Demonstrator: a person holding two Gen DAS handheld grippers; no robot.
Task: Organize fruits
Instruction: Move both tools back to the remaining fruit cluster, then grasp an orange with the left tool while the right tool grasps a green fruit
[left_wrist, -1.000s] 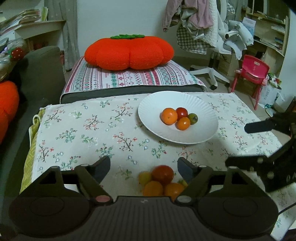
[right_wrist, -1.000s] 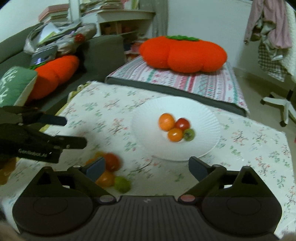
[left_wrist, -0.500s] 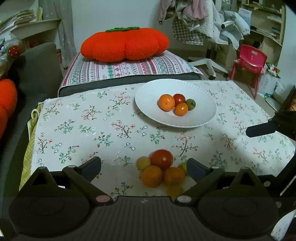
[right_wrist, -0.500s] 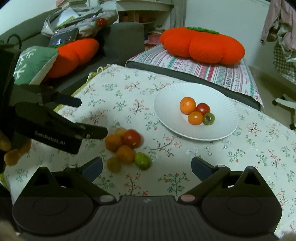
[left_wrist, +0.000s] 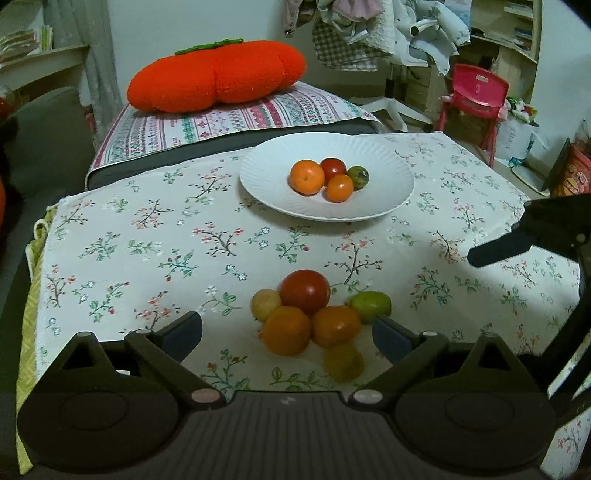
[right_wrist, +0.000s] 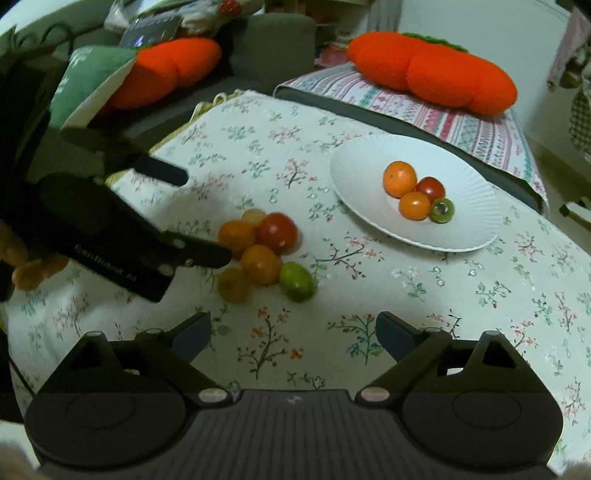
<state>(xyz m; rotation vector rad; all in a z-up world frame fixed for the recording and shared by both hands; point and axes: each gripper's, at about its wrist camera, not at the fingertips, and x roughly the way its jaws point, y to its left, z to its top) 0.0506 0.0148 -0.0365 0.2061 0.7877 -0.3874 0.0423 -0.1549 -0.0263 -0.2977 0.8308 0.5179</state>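
Observation:
A white plate at the far side of the flowered cloth holds several small fruits: orange, red and dark green. A loose pile lies on the cloth nearer me: a red tomato, orange fruits, a green one and yellowish ones. My left gripper is open, its fingers on either side of the pile, empty. My right gripper is open and empty, short of the pile.
A big orange persimmon cushion lies on a striped pad beyond the table. A sofa with cushions is at the left. A red child's chair and a clothes-laden chair stand at the back right.
Both grippers have pulled back and risen. The pile now shows whole between the left fingers, and the right view has swung left toward the pile.

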